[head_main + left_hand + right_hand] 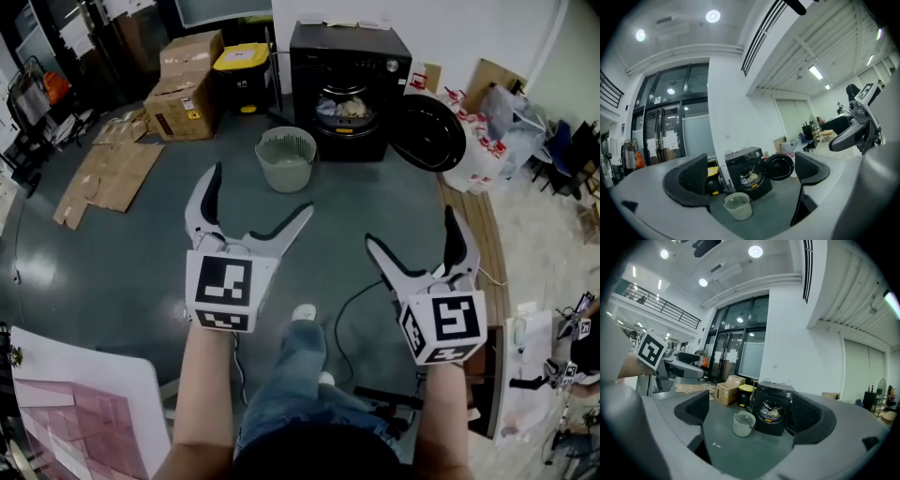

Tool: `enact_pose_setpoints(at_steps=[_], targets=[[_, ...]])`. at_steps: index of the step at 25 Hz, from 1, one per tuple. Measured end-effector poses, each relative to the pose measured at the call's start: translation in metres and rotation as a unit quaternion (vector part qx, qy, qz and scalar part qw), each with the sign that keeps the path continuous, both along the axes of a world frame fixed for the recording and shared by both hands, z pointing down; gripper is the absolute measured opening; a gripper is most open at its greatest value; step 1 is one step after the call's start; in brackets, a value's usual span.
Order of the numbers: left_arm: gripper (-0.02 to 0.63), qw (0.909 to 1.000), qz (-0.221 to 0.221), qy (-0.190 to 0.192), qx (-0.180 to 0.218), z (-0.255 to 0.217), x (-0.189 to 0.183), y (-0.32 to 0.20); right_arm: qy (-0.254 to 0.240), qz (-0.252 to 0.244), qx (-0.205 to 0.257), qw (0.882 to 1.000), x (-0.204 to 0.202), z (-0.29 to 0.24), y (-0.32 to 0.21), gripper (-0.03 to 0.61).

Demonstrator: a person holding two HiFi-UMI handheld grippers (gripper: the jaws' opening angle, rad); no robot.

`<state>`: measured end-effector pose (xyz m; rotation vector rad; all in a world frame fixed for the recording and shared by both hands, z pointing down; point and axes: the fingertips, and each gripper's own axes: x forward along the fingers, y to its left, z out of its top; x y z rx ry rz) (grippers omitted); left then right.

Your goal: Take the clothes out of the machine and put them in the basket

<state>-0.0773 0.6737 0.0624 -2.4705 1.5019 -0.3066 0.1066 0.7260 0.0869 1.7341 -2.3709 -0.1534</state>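
Laundry is all where it started, by the look of it. The clothes (345,108) lie heaped in the drum of the black machine (349,56), and its round door (427,131) is swung wide open to one side. The basket (286,159), a pale round tub, stands on the floor (141,262) just in front of the machine, towards its left corner, and it seems to hold nothing.

Both tools are held out over bare floor, well apart from the machine. The left tool (262,190) has its jaws spread wide with nothing between them, and the right tool (410,225) is the same: each gripper view shows only the far-off machine and basket through the gap.

I judge the task barely begun. The door is open, but the whole job is left to do: walking up, reaching into the drum, and carrying each piece across to the basket.
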Motion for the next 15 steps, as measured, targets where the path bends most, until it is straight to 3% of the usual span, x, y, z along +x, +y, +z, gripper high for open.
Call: enact_pose_setpoints(at_steps=[5,15], targets=[[0.565,0.9998,0.0,0.018,-0.004,0.006,0.0,-0.063,0.005,0.032,0.011,0.999,0.014,-0.001,-0.054,0.548],[0.565,0.9988,0.0,0.026,-0.041,0.024,-0.029,-0.211,0.019,0.074,-0.027,0.997,0.004,0.011,-0.189,0.548]])
